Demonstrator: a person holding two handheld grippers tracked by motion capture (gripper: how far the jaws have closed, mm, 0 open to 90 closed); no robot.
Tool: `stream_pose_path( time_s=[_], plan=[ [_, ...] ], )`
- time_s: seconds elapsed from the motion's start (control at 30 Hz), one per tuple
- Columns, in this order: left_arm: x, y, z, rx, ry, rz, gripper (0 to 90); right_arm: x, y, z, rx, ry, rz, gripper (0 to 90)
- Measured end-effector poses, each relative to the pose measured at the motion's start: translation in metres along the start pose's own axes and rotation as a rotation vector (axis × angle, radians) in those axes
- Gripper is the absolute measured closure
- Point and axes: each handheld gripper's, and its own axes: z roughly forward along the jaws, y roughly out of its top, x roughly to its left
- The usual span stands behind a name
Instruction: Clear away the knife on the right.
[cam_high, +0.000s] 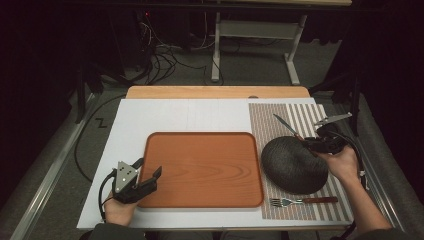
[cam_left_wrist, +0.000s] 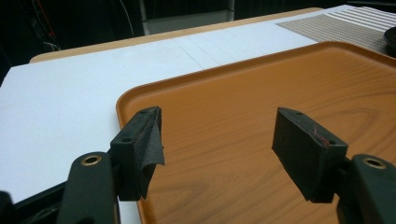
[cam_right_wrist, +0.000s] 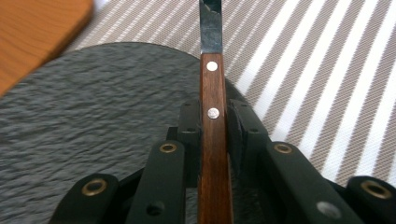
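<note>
The white tabletop (cam_high: 200, 117) in front of me carries a wooden tray (cam_high: 202, 170) at its middle and a striped placemat (cam_high: 300, 120) to my right, and on that placemat sits a dark, rough-surfaced round plate (cam_high: 292, 165). A fork (cam_high: 302, 201) with a wooden handle lies on the placemat near the front edge, just before the plate. My left hand-held gripper (cam_left_wrist: 217, 140) hovers over the near left corner of the tray with its jaws spread wide and nothing between them; it is idle for now. My right hand-held gripper (cam_right_wrist: 215, 135) has its jaws clamped on the wooden handle of a knife (cam_right_wrist: 213, 93), which I hold over the far right edge of the plate, blade pointing away from me across the stripes of the placemat. In the high view the knife's blade (cam_high: 284, 123) angles up and to the left, clear of the surface as far as I can tell. I judge that I am in the carrying step: the knife is picked up and not yet set down. The next move, I think, calls for lowering it level onto the bare placemat beside the plate, keeping the blade off the plate's rim, and only parting the jaws once the handle rests flat, so it does not roll or drop.
</note>
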Motion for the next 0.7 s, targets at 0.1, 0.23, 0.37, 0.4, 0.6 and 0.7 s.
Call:
stream_pose_path(
  time_s=[0.1, 0.23, 0.37, 0.4, 0.6, 0.7],
  plan=[
    [0.000, 0.000, 0.000, 0.001, 0.002, 0.002, 33.0, 0.006, -0.001, -0.002, -0.006, 0.014, -0.008, 78.2],
    [0.000, 0.000, 0.000, 0.000, 0.004, 0.002, 33.0, 0.016, -0.005, -0.004, -0.007, 0.032, -0.025, 78.2],
    [0.000, 0.000, 0.000, 0.000, 0.004, 0.001, 33.0, 0.025, -0.007, -0.006, -0.012, 0.051, -0.039, 78.2],
    [0.000, 0.000, 0.000, 0.002, 0.005, 0.001, 33.0, 0.027, -0.008, -0.006, -0.018, 0.054, -0.046, 78.1],
    [0.000, 0.000, -0.001, 0.000, 0.006, 0.001, 33.0, 0.045, -0.007, -0.010, -0.036, 0.074, -0.071, 78.1],
    [0.000, 0.000, -0.001, -0.001, 0.006, 0.002, 33.0, 0.053, -0.009, -0.008, -0.035, 0.093, -0.073, 78.1]
  ],
)
